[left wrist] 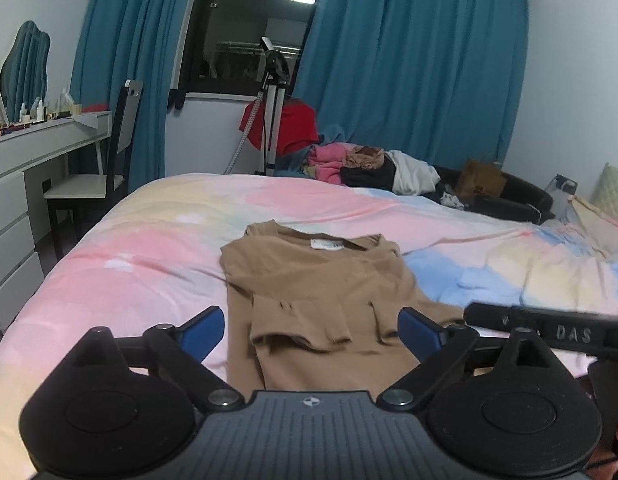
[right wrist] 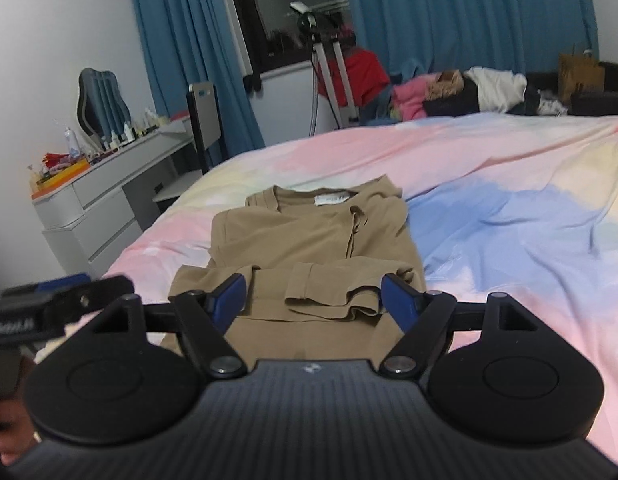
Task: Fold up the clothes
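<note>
A tan long-sleeved top lies flat on the pastel bed cover, collar and white label at the far end, both sleeves folded in across its middle. My left gripper hovers open over the top's near part, blue pads wide apart with nothing between them. In the right wrist view the same top lies straight ahead, and my right gripper is open above the folded sleeve cuffs. The other gripper's black body shows at the right edge of the left view and the left edge of the right view.
A pile of mixed clothes lies at the bed's far side near a brown paper bag. A tripod with red cloth stands by the window. A white dressing table and chair stand left of the bed.
</note>
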{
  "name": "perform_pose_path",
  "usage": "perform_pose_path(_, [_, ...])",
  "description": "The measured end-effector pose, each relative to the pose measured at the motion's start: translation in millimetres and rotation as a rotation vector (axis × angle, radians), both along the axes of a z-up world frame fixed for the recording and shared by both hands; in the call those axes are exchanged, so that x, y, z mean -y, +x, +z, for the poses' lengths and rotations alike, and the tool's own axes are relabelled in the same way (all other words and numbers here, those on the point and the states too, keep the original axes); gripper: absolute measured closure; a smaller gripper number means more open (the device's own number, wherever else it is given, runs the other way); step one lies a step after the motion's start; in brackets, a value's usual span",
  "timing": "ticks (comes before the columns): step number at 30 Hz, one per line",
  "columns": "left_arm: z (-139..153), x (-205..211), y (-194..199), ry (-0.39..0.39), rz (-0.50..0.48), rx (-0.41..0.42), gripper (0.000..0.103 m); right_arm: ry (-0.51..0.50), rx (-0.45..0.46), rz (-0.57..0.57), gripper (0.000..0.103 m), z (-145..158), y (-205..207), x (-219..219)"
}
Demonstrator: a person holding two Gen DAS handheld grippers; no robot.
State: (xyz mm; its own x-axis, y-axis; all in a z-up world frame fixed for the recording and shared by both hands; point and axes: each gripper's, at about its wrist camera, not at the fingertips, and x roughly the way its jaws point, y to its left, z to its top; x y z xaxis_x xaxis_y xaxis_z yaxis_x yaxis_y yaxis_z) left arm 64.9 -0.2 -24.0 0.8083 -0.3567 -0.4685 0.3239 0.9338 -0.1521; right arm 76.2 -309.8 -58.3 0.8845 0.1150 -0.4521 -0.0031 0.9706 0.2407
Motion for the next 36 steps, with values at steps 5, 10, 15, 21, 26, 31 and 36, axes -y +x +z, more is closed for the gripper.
perform_pose_path(5, [-12.5, -11.8, -3.6, -0.129, 0.020, -0.214, 0.008, -0.035, 0.016, -0.029, 0.027, 2.1, -13.3, -1.6])
perform_pose_path(10, [-47.5, -29.4, 10.7, -0.320, 0.034, -0.480, 0.010, -0.047, 0.004, -0.071, 0.027, -0.4, -12.3, 1.6])
perform_pose_path(15, [-83.1, -38.4, 24.8, -0.425, 0.060, -0.637, 0.019, -0.026, -0.013, -0.099, 0.027, -4.0, -8.4, 7.1])
perform_pose_path(21, [-102.2, -49.4, 35.4, -0.522, 0.126, -0.632, 0.027, 0.010, -0.055, -0.120, 0.027, -9.7, -3.0, 12.2])
perform_pose_path(26, [-107.3, -52.5, 41.3, -0.560, 0.166, -0.616, 0.048, 0.014, -0.062, -0.112, 0.027, -11.1, -2.0, 11.5])
perform_pose_path(31, [-109.2, -56.2, 43.6, -0.574, 0.191, -0.607, 0.080, 0.009, -0.066, -0.105, 0.027, -11.8, -1.3, 9.6])
perform_pose_path(36, [-101.3, -58.7, 39.8, -0.587, 0.187, -0.571, 0.090, 0.014, -0.069, -0.104, 0.027, -11.6, -2.5, 8.7])
